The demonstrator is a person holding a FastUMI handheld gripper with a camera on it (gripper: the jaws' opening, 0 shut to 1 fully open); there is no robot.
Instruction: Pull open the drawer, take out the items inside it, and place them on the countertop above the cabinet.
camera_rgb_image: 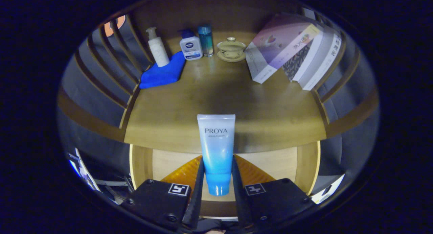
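Facial cleanser tube stands cap-down between the fingers of our tool, which pinch it on both sides of its lower body, and we see it held above the open drawer and the front edge of the desk. Beyond it, at the back of the desk, we see a blue cloth, a pump bottle, a lotion bottle, a blue glass, a lidded teacup and leaning books.

glossy plastic tube, smooth wooden countertop
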